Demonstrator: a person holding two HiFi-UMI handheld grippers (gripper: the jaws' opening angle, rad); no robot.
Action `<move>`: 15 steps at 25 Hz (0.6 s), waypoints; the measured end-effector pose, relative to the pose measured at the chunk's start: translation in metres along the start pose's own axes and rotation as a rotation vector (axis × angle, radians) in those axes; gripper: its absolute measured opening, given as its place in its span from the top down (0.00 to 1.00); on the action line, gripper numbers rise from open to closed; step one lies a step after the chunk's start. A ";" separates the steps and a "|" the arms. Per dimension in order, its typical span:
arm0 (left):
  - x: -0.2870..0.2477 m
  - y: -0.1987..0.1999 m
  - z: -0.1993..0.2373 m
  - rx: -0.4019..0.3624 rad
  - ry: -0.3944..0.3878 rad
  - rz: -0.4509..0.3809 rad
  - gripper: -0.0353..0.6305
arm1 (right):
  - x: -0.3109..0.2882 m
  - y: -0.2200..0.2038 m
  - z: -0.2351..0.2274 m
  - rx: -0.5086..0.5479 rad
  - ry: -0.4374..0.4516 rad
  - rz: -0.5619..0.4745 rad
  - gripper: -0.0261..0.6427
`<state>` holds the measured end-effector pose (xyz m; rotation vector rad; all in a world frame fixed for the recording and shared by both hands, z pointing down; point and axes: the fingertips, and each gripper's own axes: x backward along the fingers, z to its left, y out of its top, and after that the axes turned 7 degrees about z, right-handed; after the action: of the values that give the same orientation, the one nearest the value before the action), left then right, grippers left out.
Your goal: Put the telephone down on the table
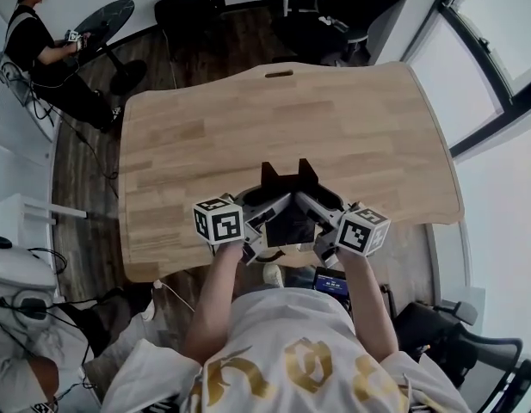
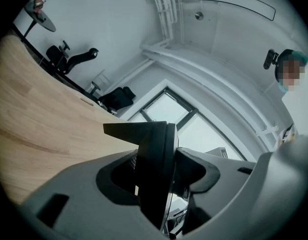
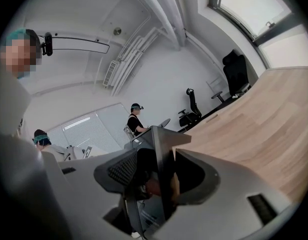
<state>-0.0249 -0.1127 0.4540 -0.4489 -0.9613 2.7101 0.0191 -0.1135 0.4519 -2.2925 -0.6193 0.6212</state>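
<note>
Closest under the head camera is the person's white shirt (image 1: 274, 351) with gold print, and from it two bare forearms (image 1: 215, 291) go out to my grippers. The left gripper (image 1: 263, 222) and the right gripper (image 1: 321, 220) are both clamped on the telephone (image 1: 289, 224), one on each side edge. They hold it in the air at the near edge of the table (image 1: 248, 119); whether it is already over the wood I cannot tell.

I judge the task as not finished: the telephone is in the grip and at the table, but it does not lie on it yet. What is left is to lower it flat and let go with both grippers.

The telephone is a thin, dark, glossy slab, probably slippery. The jaws are black wedges in grey moulded shells, with a ribbed pad inside. Each marker cube (image 1: 219, 220) is white with black squares. The table is pale matt wood in glued strips, with rounded corners and a slot (image 1: 279, 73) at its far edge.
</note>
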 end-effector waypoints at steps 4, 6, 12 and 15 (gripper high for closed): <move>0.005 0.006 0.001 -0.020 0.022 -0.017 0.62 | -0.005 0.004 0.003 0.012 0.024 -0.003 0.61; 0.006 0.009 0.005 -0.023 0.028 -0.024 0.62 | -0.011 0.006 0.002 0.016 0.030 0.001 0.61; -0.001 0.022 0.022 -0.015 0.021 -0.022 0.62 | -0.025 0.016 -0.011 0.017 0.020 0.015 0.61; -0.008 0.029 0.029 0.003 0.001 -0.019 0.62 | -0.031 0.023 -0.019 0.018 0.008 0.027 0.61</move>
<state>-0.0318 -0.1538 0.4586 -0.4378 -0.9563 2.6941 0.0119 -0.1558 0.4561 -2.2894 -0.5774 0.6275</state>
